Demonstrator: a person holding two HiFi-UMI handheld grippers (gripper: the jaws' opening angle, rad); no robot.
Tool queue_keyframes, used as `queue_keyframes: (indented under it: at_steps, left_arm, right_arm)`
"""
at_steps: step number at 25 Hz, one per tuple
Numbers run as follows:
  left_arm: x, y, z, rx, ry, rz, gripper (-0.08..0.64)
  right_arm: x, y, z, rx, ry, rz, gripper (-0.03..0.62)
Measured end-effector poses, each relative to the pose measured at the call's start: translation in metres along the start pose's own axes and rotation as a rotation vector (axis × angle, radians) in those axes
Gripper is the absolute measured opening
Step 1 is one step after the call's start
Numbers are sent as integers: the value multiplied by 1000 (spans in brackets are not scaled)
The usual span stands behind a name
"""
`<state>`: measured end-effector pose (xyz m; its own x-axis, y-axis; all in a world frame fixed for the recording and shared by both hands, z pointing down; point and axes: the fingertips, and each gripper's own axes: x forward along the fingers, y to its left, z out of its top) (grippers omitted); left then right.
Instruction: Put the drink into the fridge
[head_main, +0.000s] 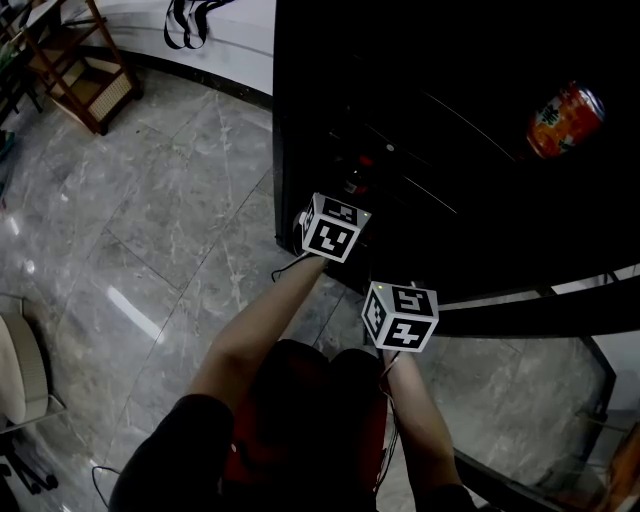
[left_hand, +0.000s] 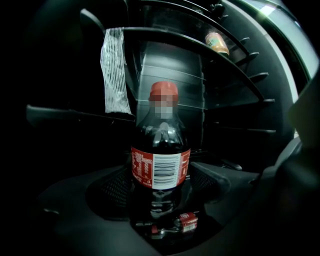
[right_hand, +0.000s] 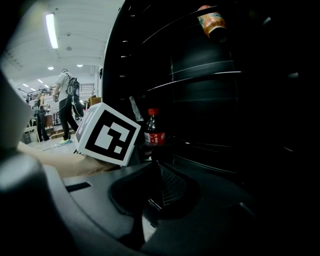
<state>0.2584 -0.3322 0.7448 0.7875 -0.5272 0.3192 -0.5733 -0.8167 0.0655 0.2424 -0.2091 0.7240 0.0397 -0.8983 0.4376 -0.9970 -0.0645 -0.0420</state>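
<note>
A cola bottle (left_hand: 160, 160) with a red cap and red label stands upright on a dark shelf inside the fridge (left_hand: 235, 105). My left gripper (left_hand: 160, 187) is open, its mesh pads (left_hand: 107, 192) on either side of the bottle's lower body and not pressing on it. From the right gripper view the same bottle (right_hand: 153, 131) shows just beyond the left gripper's marker cube (right_hand: 107, 134). My right gripper (right_hand: 155, 187) hangs back outside the fridge, shut and empty. In the head view both marker cubes, left (head_main: 335, 227) and right (head_main: 400, 315), sit at the fridge's front edge.
An orange drink bottle (head_main: 565, 120) lies on a higher fridge shelf (right_hand: 211, 21). A white ribbed strip (left_hand: 114, 70) hangs at the left inside the fridge. A wooden rack (head_main: 85, 70) stands on the marble floor (head_main: 150, 230). People (right_hand: 65, 102) stand far behind.
</note>
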Motion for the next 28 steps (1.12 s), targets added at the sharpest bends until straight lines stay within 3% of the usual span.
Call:
queue_keyframes:
  at_steps: [10, 17, 28]
  left_arm:
    - [-24, -6, 6, -33, -4, -5, 356]
    - [-52, -10, 14, -11, 0, 11, 356]
    - [-98, -30, 25, -19, -26, -42, 333]
  right_arm:
    - [-14, -2, 2, 15, -21, -2, 18]
    - [-26, 3, 9, 25, -44, 10, 18]
    - [-55, 7, 23, 41, -96, 26, 18]
